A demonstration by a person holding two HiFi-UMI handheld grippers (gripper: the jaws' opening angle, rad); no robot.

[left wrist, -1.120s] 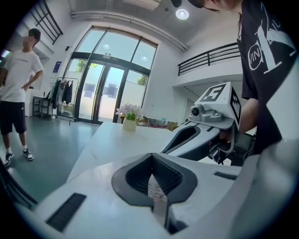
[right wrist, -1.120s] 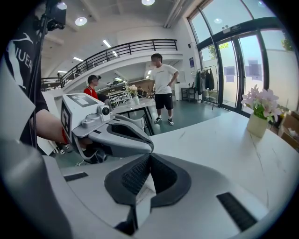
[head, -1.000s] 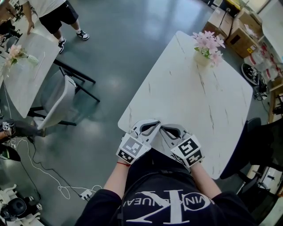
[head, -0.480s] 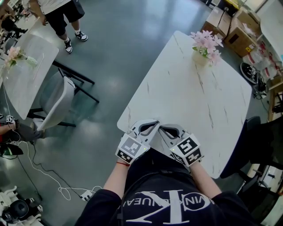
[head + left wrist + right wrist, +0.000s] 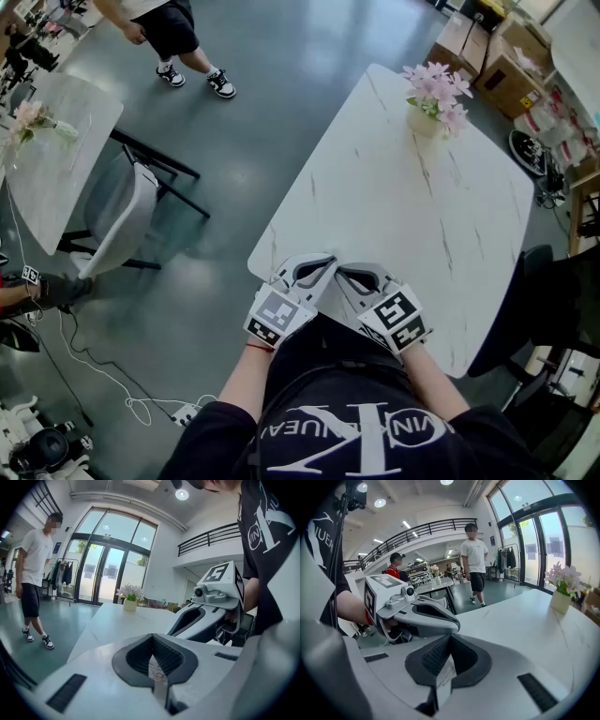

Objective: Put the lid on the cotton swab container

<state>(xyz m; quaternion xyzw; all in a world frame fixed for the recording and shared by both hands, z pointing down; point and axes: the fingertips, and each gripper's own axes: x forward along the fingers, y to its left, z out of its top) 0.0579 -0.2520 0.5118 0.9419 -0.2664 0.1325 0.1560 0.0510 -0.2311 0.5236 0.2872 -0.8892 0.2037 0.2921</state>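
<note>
Both tongs sat low at the corner of the white marble surface (image 5: 403,216) farthest from the flower vase (image 5: 433,101), and nothing was in play. The left tongs (image 5: 325,262) had their jaws pressed together with nothing between them; the left gripper view showed the dark ribbed pads meeting along one seam. The right tongs (image 5: 348,272) were the same: jaws together, holding nothing. The two tips lay just beside each other, angled inward, with the marker cubes back toward the person's body.

The cotton swab container and its lid appeared in none of the views. The marble between the tongs and the vase was bare, and the vase, well away at the opposite corner, was the only thing standing on it. Both gripper views looked across that same stretch toward the vase and found no container there either.

So the relation that mattered could not be read: which way the container lay, how its long axis ran, which hand was closer. With the tongs side by side and equally far from the vase, neither hand looked favoured. As I judged it, the task had not begun, and the container and lid had to come into view first.

Off beyond the surface, on the side away from the vase, a person in dark shorts (image 5: 173,23) stood on the grey floor.
</note>
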